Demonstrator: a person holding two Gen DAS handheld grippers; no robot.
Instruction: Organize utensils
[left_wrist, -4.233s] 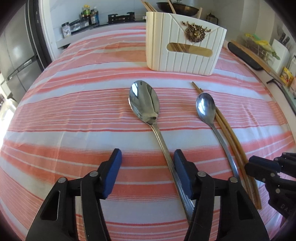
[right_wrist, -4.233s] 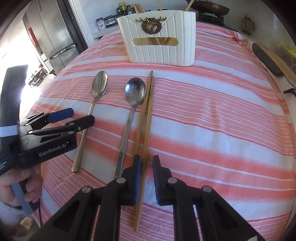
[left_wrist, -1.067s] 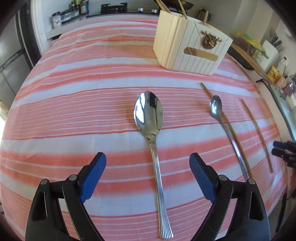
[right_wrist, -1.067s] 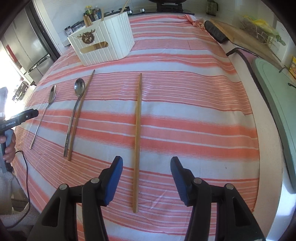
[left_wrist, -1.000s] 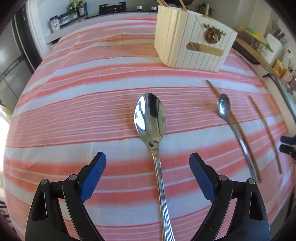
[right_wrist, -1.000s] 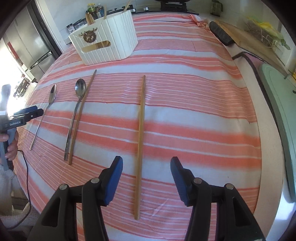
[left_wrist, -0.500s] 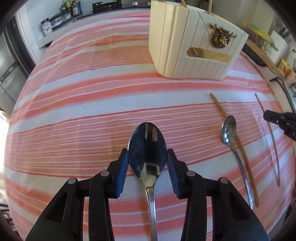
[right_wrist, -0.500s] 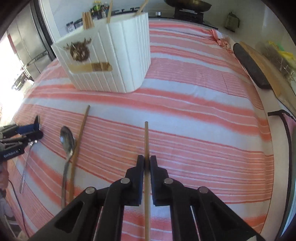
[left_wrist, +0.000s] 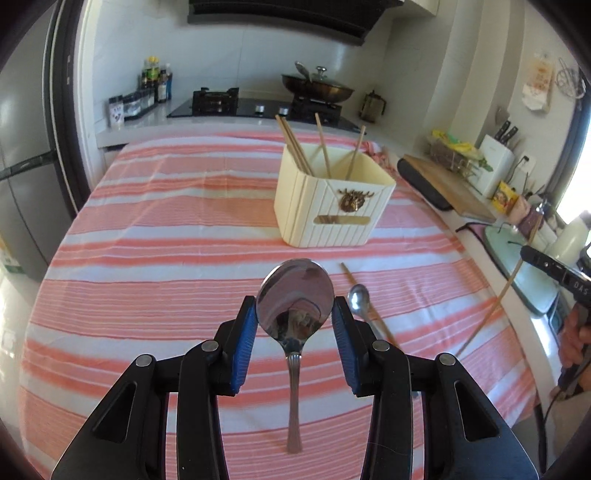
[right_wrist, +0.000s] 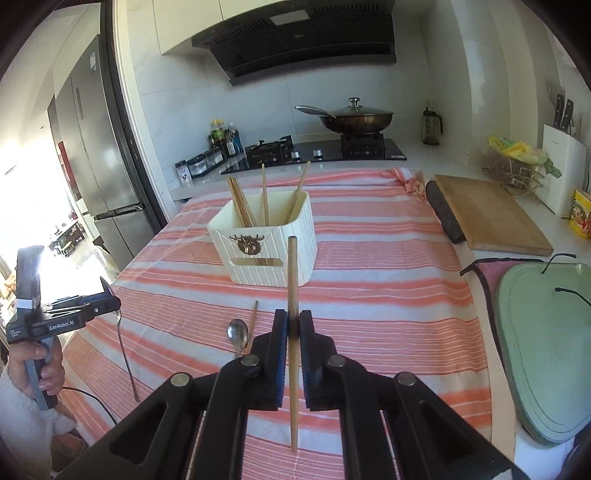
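Note:
My left gripper (left_wrist: 294, 314) is shut on the bowl of a large steel spoon (left_wrist: 294, 295), lifted off the striped cloth with its handle hanging toward me. My right gripper (right_wrist: 293, 325) is shut on a single wooden chopstick (right_wrist: 292, 273), also raised, tip pointing at the cream utensil holder (right_wrist: 271, 242). The holder (left_wrist: 332, 206) stands mid-table with several chopsticks upright inside. A small spoon (left_wrist: 360, 299) and another chopstick (left_wrist: 365, 295) lie on the cloth between the grippers. In the right wrist view the left gripper (right_wrist: 110, 301) shows at the left, the large spoon's handle (right_wrist: 125, 354) hanging below it.
A wooden cutting board (right_wrist: 487, 218) and a green board (right_wrist: 546, 332) lie along the counter on the right. A stove with a lidded pan (right_wrist: 354, 118) is behind the table. A fridge (right_wrist: 99, 166) stands at the left. A person's hand (right_wrist: 40, 369) holds the left gripper.
Both grippers closed on their items, the left on the large spoon and the right on the chopstick, then rose off the cloth and tilted up toward the holder.

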